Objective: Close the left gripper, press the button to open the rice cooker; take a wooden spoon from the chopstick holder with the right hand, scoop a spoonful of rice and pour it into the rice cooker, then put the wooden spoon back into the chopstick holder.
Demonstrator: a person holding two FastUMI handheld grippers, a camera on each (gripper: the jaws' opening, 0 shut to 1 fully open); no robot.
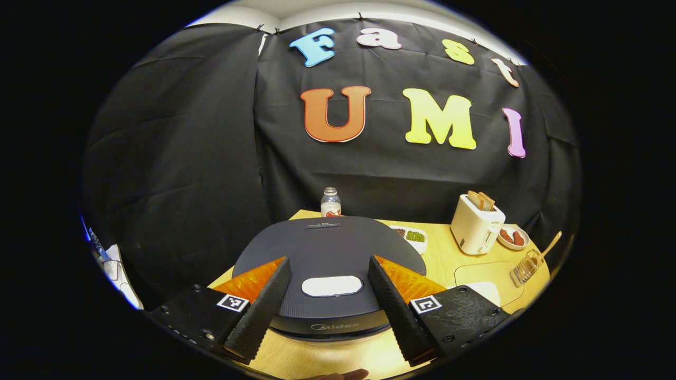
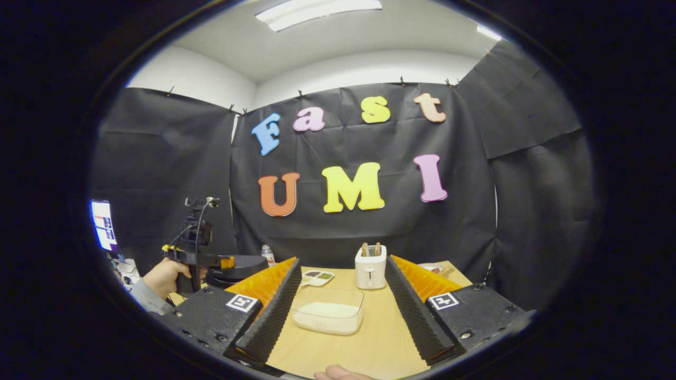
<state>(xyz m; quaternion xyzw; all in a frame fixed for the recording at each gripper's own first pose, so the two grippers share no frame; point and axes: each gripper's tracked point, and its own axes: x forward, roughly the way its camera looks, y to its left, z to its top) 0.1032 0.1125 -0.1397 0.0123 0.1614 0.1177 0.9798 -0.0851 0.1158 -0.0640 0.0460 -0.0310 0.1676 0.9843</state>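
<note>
The dark rice cooker (image 1: 327,248) sits right before my left gripper (image 1: 330,261), lid down, its white button (image 1: 331,285) between the open fingers and below them. At the table's right edge a clear chopstick holder (image 1: 525,266) has a wooden spoon (image 1: 552,244) leaning out of it. In the right gripper view my right gripper (image 2: 343,261) is open and holds nothing. A clear box of rice (image 2: 330,311) lies on the table between its fingers. Far left there, a hand holds the left gripper (image 2: 224,262) over the rice cooker (image 2: 240,265).
A white toaster (image 1: 477,224) with bread stands at the back right, a small bowl (image 1: 512,237) beside it. A divided dish of beans (image 1: 412,236) and a bottle (image 1: 330,203) stand behind the cooker. The wooden table (image 2: 380,338) ends near the black cloth wall.
</note>
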